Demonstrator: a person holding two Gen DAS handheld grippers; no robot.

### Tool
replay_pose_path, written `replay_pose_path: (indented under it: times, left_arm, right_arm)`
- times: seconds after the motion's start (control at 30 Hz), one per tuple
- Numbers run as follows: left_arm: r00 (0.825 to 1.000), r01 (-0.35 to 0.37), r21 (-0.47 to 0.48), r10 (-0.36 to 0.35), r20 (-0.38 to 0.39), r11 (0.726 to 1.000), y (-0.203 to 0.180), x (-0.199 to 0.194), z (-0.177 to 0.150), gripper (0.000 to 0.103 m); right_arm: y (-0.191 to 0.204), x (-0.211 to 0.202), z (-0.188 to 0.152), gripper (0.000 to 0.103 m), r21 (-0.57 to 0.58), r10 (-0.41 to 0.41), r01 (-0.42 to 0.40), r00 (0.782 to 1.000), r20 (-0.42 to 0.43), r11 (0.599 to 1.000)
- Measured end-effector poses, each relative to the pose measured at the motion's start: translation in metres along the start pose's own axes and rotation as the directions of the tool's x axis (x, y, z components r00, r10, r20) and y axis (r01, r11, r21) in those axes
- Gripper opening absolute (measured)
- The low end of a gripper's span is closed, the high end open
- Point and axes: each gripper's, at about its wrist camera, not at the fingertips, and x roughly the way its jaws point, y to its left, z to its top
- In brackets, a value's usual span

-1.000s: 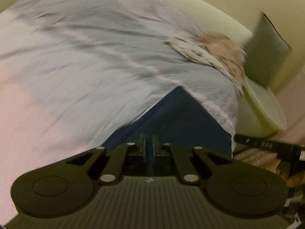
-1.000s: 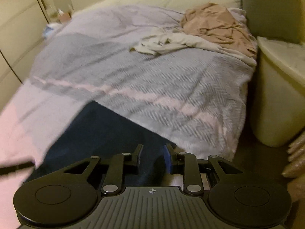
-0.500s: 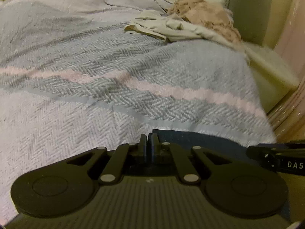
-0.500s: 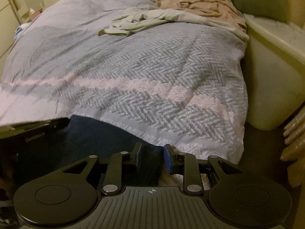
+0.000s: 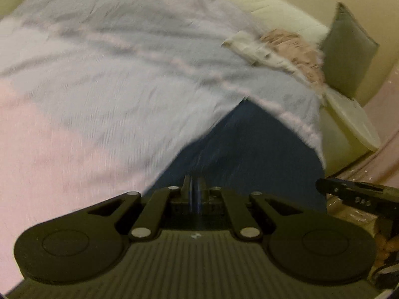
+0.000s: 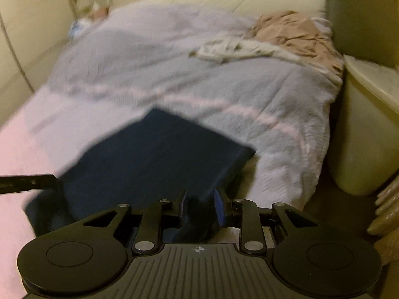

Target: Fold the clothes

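A dark navy garment (image 6: 154,154), smooth and flat with one square corner, stretches over the near edge of the bed. The right gripper (image 6: 199,205) pinches a bunched fold; the left gripper (image 5: 193,186) is clamped on the cloth's edge. Beneath lies a fuzzy grey-and-pink blanket (image 6: 249,87). Far right, crumpled cream (image 6: 229,49) and tan clothes (image 6: 296,35) sit beside a pale bin (image 6: 366,134).

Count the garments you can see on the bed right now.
3: the navy garment held at the near edge, plus a cream garment and a tan garment heaped at the far right; more may be hidden underneath.
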Motion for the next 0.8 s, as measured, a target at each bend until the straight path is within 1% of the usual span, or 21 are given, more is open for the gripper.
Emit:
replay_pose_path:
  times: [0.07, 0.13, 0.17, 0.23, 0.3, 0.4, 0.47, 0.53, 0.6, 0.67, 0.73, 0.77, 0.8]
  left_arm:
    - [0.999, -0.031, -0.014, 0.031, -0.014, 0.999, 0.001, 0.018, 0.0, 0.0]
    - [0.999, -0.05, -0.006, 0.05, 0.006, 0.999, -0.004, 0.021, 0.009, 0.0]
    - [0.998, -0.05, 0.003, 0.05, 0.025, 0.999, -0.007, 0.016, 0.013, 0.0]
    - [0.997, -0.045, 0.021, 0.044, 0.057, 0.999, -0.013, 0.001, 0.015, 0.0]
    - [0.997, -0.055, 0.012, 0.054, 0.052, 0.998, -0.013, -0.015, 0.01, 0.0]
    - [0.993, -0.113, -0.056, 0.112, -0.029, 0.992, -0.004, -0.027, -0.013, 0.0]
    - [0.983, -0.168, -0.102, 0.158, -0.098, 0.98, 0.002, -0.03, -0.031, 0.0]
    - [0.977, -0.187, -0.153, 0.167, -0.131, 0.97, 0.007, -0.037, -0.043, 0.0]
    - [0.978, -0.18, -0.191, 0.155, -0.139, 0.965, 0.007, -0.048, -0.049, 0.0]
    - [0.98, -0.165, -0.19, 0.139, -0.142, 0.968, 0.001, -0.055, -0.052, 0.0]
    - [0.979, -0.153, -0.172, 0.126, -0.16, 0.973, -0.007, -0.054, -0.055, 0.001]
    - [0.974, -0.16, -0.164, 0.129, -0.185, 0.973, -0.012, -0.049, -0.057, 0.002]
    - [0.962, -0.184, -0.157, 0.145, -0.231, 0.97, -0.015, -0.04, -0.058, 0.003]
  right_arm:
    - [0.005, 0.022, -0.001, 0.027, -0.034, -0.034, 0.033, 0.999, -0.034, 0.999]
    - [0.008, 0.027, 0.004, 0.027, -0.042, -0.051, 0.049, 0.998, -0.046, 0.998]
    - [0.007, 0.022, 0.008, 0.027, -0.024, -0.05, 0.049, 0.997, -0.051, 0.998]
    - [0.004, 0.003, 0.01, 0.027, 0.008, -0.046, 0.046, 0.998, -0.032, 0.999]
    - [0.003, -0.011, 0.006, 0.027, 0.026, -0.018, 0.019, 0.999, -0.034, 0.999]
    - [0.006, -0.028, -0.003, 0.027, 0.041, 0.033, -0.031, 0.998, -0.059, 0.999]
    - [0.014, -0.02, -0.018, 0.027, 0.011, 0.025, -0.024, 0.993, -0.116, 1.0]
    - [0.02, -0.014, -0.027, 0.027, -0.01, 0.0, -0.001, 0.99, -0.141, 1.0]
    - [0.022, -0.022, -0.027, 0.027, 0.014, 0.001, 0.001, 0.992, -0.126, 1.0]
    - [0.025, -0.038, -0.027, 0.027, 0.042, 0.019, -0.015, 0.995, -0.1, 0.999]
    - [0.031, -0.049, -0.031, 0.027, 0.031, 0.051, -0.048, 0.993, -0.103, 0.998]
    - [0.035, -0.05, -0.036, 0.027, 0.022, 0.067, -0.065, 0.99, -0.121, 0.998]
    - [0.038, -0.045, -0.043, 0.027, 0.019, 0.073, -0.071, 0.983, -0.168, 0.997]
